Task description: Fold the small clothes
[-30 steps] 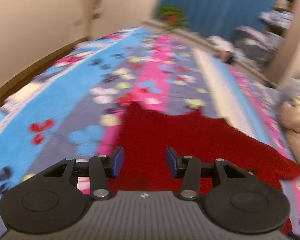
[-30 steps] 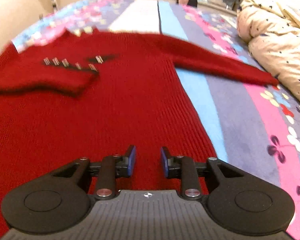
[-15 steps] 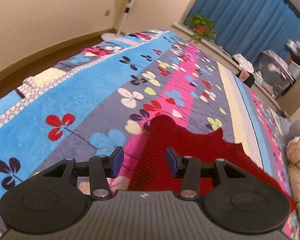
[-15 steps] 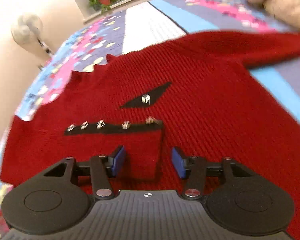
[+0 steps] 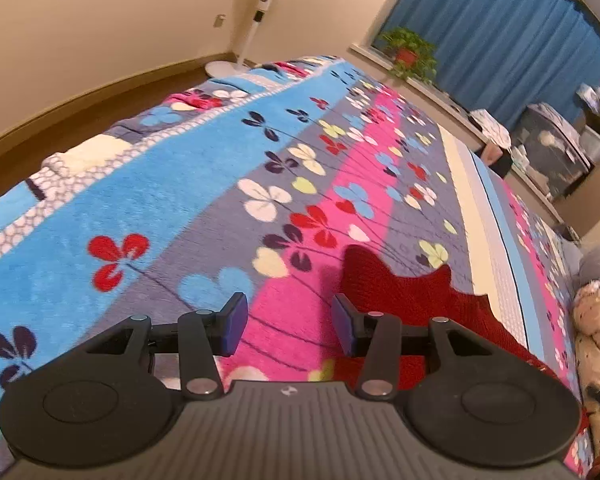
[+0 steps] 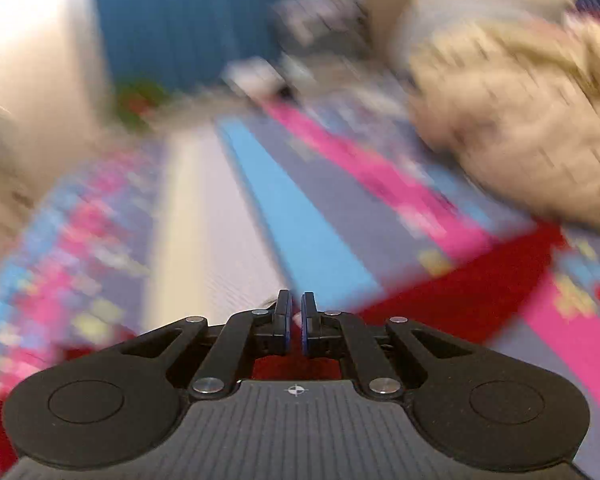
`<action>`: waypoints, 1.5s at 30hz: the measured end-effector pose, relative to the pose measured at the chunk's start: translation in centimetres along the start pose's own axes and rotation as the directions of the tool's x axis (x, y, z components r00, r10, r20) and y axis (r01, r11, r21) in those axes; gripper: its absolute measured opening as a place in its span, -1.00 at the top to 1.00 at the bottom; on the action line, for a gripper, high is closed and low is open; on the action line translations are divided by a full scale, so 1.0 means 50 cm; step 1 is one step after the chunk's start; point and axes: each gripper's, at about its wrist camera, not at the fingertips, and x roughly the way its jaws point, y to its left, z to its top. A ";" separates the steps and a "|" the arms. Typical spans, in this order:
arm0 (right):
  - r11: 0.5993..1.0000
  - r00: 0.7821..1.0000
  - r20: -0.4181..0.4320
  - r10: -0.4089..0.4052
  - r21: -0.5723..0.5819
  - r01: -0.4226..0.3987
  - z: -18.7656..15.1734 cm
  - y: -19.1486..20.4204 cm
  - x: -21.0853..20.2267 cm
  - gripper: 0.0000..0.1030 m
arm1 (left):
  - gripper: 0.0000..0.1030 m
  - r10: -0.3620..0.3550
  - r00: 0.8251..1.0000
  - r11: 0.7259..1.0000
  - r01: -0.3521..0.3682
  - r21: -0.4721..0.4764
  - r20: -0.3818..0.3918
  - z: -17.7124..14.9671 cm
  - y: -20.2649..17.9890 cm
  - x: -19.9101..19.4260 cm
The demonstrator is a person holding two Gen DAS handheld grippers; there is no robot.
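A red knitted sweater (image 5: 416,296) lies on a flowered blanket (image 5: 204,184) on the bed. In the left wrist view its upper edge shows just past and right of my open, empty left gripper (image 5: 290,322), which hovers over pink blanket. In the blurred right wrist view my right gripper (image 6: 296,322) has its jaws almost together; red knit (image 6: 468,292) stretches to the right and shows under the jaws. Whether fabric is pinched between them is hidden.
A beige star-patterned duvet (image 6: 520,120) is heaped on the bed's right side, also seen in the left wrist view (image 5: 596,320). A standing fan (image 5: 260,12), a potted plant (image 5: 410,48) and blue curtains (image 5: 500,24) stand beyond the bed. The bed's left edge drops to a wooden floor.
My left gripper drifted left off the sweater and stays open. My right gripper closed from open over the buttoned placket and swung fast, so its view now faces the bed's far end.
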 end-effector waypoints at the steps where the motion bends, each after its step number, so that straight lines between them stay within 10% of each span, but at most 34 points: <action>1: 0.998 0.998 -0.032 -0.060 0.010 0.060 -0.008 -0.013 0.015 0.84 | 0.00 -0.003 1.000 1.000 0.004 0.011 -0.003 -0.004 -0.006 0.003; 3: 0.995 0.996 -0.004 -0.094 -0.013 0.094 -0.033 -0.021 0.017 0.84 | 0.00 -0.012 1.000 0.999 0.012 0.046 -0.014 -0.012 -0.023 0.008; 6: 0.994 0.996 0.061 0.066 -0.086 -0.061 -0.074 0.011 0.013 0.72 | 0.00 -0.041 0.998 0.989 0.047 0.142 -0.047 -0.038 -0.061 0.022; 10: 0.973 0.969 -0.200 0.142 -0.152 -0.174 -0.127 0.034 0.108 0.31 | 0.03 -0.036 0.996 0.952 0.060 0.301 -0.087 -0.093 -0.112 0.051; 16: 0.966 0.964 -0.154 0.214 -0.110 -0.232 -0.125 -0.005 0.098 0.28 | 0.05 0.073 0.985 0.893 0.004 0.449 -0.154 -0.162 -0.141 0.120; 30: 0.947 0.996 -0.006 -0.084 0.311 0.082 -0.033 -0.494 0.169 -0.04 | 0.00 0.111 0.987 0.845 -0.035 0.534 -0.112 -0.168 -0.162 0.124; 38: 0.843 0.999 0.040 -0.015 0.538 -0.009 0.014 -0.622 0.262 -0.24 | -0.05 0.112 0.989 0.836 -0.040 0.548 -0.099 -0.173 -0.160 0.135; 40: 0.834 0.999 0.031 -0.028 0.552 0.007 0.030 -0.627 0.283 -0.23 | -0.06 0.112 0.989 0.837 -0.040 0.546 -0.099 -0.172 -0.160 0.137; 43: 0.834 0.995 0.009 -0.099 0.547 0.078 0.048 -0.622 0.302 0.72 | -0.06 0.115 0.988 0.838 -0.042 0.544 -0.100 -0.171 -0.160 0.138; 45: 0.824 0.991 0.009 -0.136 0.556 0.108 0.059 -0.615 0.305 0.75 | -0.06 0.116 0.988 0.836 -0.042 0.546 -0.101 -0.171 -0.161 0.137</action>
